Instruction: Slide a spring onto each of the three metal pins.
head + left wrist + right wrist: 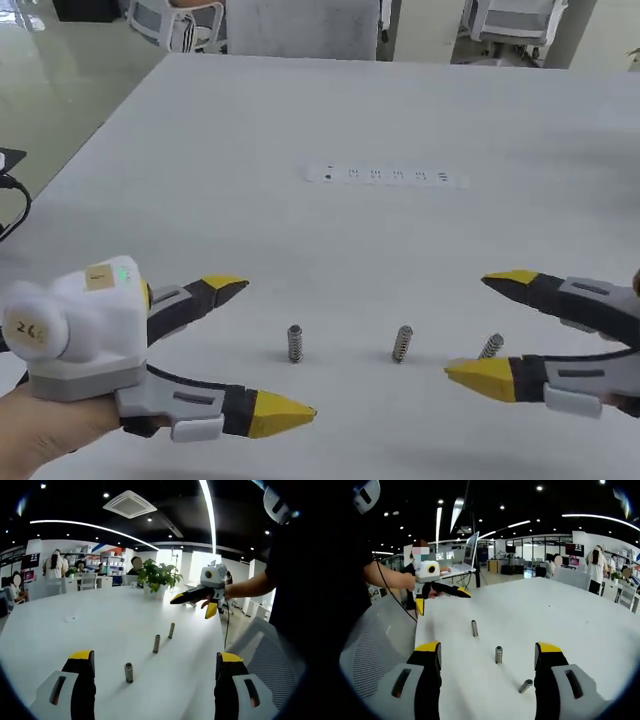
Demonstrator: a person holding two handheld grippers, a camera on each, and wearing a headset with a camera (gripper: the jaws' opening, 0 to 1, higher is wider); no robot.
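While both tongs hang empty over the table (330,110), the head view shows three springs in a row. The middle spring (402,344) stands upright. The end spring (295,343) is upright beside it, towards the left tongs (265,347), whose jaws are spread wide. The tilted spring (490,347) is on the middle spring's other side, between the spread jaws of the right tongs (478,327).

Left gripper view: end spring (129,672) nearest, tilted spring (171,630) beyond the middle one.

Right gripper view: tilted spring (525,685) leans far over, on the near side of the middle spring.

Judgement: two springs look seated and the third is in hand. Next, the right tongs should close on it, stand it up and lower it squarely.

The pins cannot be made out, nor whether the tilted spring's foot sits on one.
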